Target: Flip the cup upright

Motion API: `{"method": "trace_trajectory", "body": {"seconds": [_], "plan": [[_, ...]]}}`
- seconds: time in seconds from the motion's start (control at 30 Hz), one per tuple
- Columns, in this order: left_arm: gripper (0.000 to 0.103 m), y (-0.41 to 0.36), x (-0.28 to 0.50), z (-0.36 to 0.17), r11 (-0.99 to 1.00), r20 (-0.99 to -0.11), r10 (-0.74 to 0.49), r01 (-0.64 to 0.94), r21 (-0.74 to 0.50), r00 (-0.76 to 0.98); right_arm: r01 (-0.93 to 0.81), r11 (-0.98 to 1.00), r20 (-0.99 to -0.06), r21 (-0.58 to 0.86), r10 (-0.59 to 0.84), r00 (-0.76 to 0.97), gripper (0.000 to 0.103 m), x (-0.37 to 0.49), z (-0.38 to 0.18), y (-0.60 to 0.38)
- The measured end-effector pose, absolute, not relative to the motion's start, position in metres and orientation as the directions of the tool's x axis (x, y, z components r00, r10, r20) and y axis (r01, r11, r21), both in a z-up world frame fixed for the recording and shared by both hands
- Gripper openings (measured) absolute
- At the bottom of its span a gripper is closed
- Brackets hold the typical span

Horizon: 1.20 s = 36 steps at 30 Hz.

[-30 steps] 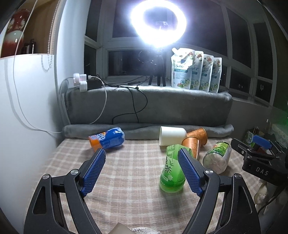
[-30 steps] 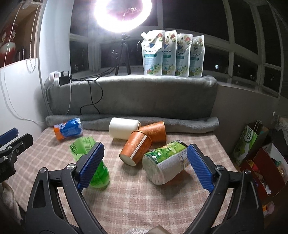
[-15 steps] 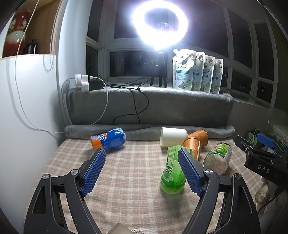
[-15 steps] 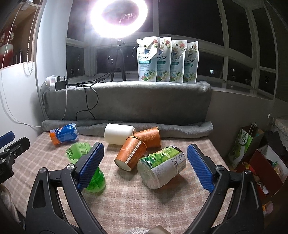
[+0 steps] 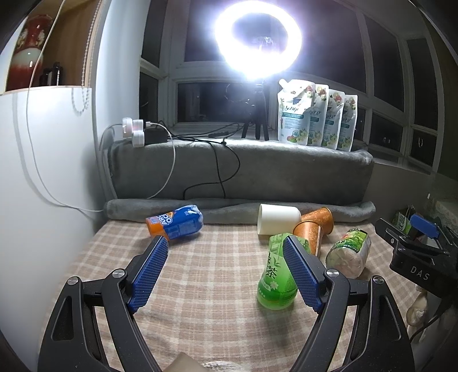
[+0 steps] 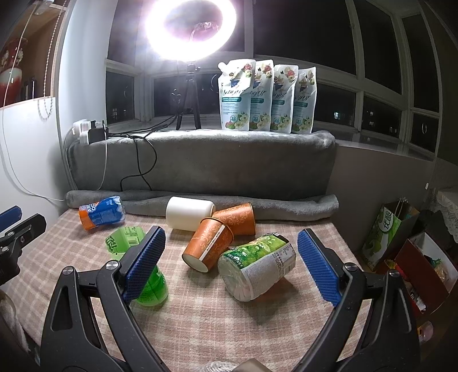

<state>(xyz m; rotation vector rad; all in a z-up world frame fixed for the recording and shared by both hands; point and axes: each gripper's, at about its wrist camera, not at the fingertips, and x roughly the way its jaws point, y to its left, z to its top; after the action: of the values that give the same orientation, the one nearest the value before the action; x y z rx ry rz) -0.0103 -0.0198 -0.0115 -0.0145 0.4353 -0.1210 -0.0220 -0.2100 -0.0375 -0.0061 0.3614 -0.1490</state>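
Several cups lie tipped over on the checked cloth [image 6: 217,320]. A white cup [image 6: 189,213] lies on its side at the back, also in the left wrist view [image 5: 278,218]. Two orange paper cups [image 6: 210,246] [image 6: 237,218] lie beside it. A green-labelled cup [image 6: 259,266] lies between my right gripper's open fingers, ahead of them. A green cup [image 5: 276,274] lies by my left gripper's right finger. A blue-orange cup [image 5: 175,222] lies at the back left. My left gripper [image 5: 224,253] is open and empty. My right gripper [image 6: 232,251] is open and empty.
A grey blanket-covered ledge [image 6: 200,163] runs behind, with several refill pouches [image 6: 266,97], a ring light [image 6: 190,27] on a tripod, and a power strip with cables [image 6: 91,133]. A white wall [image 5: 37,200] stands left. Bags and a box [image 6: 406,251] sit right.
Both views have risen slightly, so the cups and ledge sit a little lower in frame. No cup has moved. Both grippers stay open.
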Motion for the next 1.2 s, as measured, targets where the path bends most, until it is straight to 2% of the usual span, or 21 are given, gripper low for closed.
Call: {"method": "trace_trajectory", "body": {"seconds": [1.2], "plan": [[0.085, -0.0158, -0.0059, -0.0069, 0.995, -0.417, -0.095, 0.085, -0.044, 0.904, 0.133, 0.990, -0.366, -0.046, -0.141, 0.920, 0.096, -0.0187, -0.0400, -0.2118]]}}
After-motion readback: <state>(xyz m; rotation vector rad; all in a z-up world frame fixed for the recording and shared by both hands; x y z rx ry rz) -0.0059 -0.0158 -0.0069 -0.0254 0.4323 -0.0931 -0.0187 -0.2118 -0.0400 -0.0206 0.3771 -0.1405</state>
